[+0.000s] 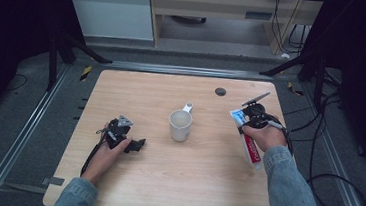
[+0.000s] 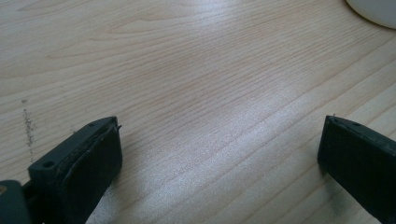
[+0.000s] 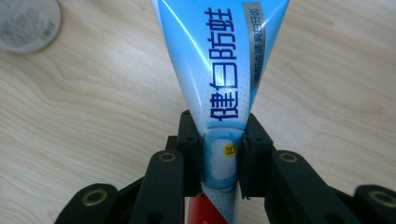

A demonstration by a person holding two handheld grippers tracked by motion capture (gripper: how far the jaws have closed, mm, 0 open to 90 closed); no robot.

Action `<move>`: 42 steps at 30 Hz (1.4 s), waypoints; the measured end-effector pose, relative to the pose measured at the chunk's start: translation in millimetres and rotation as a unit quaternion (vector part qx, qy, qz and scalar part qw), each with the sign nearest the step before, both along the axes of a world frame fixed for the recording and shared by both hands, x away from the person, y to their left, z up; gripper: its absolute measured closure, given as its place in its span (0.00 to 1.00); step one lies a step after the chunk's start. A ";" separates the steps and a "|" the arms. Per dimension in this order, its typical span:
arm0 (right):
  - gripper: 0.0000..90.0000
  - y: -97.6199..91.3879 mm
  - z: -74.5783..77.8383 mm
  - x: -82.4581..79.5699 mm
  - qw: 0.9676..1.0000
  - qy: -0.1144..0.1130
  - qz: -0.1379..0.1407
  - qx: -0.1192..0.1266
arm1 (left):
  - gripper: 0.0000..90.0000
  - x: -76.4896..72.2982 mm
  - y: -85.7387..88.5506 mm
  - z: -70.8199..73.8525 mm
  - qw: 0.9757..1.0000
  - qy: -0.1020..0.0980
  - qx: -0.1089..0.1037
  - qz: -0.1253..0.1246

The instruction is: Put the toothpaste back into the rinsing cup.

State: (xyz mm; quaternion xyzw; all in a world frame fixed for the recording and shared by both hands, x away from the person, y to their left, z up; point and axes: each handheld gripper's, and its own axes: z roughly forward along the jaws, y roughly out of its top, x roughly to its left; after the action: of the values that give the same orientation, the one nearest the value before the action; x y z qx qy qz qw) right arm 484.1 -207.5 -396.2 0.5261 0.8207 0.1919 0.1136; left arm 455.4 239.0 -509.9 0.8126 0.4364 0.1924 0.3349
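A white mug [image 1: 180, 125] stands near the middle of the wooden table [image 1: 174, 182], handle pointing away. A blue, white and red toothpaste tube [image 1: 247, 138] lies at the table's right side. My right gripper [image 1: 251, 120] is shut on the toothpaste tube [image 3: 219, 79], its jaws pinching the tube near the blue-white part. My left gripper [image 1: 137, 144] rests on the table left of the mug and stands open, bare wood between its jaws [image 2: 219, 154]. The mug's rim [image 2: 373, 11] peeks in at the top right corner of the left gripper view.
A dark round cable grommet [image 1: 220, 91] sits in the table's far edge, seen as a grey disc [image 3: 25, 23] in the right gripper view. Cables trail off the table's right side. Bare wood lies in front of the mug.
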 end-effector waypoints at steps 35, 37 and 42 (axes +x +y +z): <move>0.82 10.6 26.3 27.0 0.984 -0.157 -0.037 0.071 | 0.00 0.0 -0.2 0.0 1.000 0.000 0.000 0.001; 0.82 13.5 25.6 25.5 0.983 -0.165 -0.036 0.075 | 0.00 0.0 -0.2 0.0 1.000 0.000 0.000 0.001; 0.82 23.1 24.3 18.9 0.977 -0.192 -0.037 0.085 | 0.00 0.0 -0.3 0.0 1.000 0.000 0.000 0.001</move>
State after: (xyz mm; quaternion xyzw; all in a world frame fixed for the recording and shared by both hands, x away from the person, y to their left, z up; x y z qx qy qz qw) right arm 503.0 -184.4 -371.9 0.5170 0.7446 0.3537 0.2306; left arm 455.4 238.8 -510.0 0.8121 0.4374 0.1927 0.3348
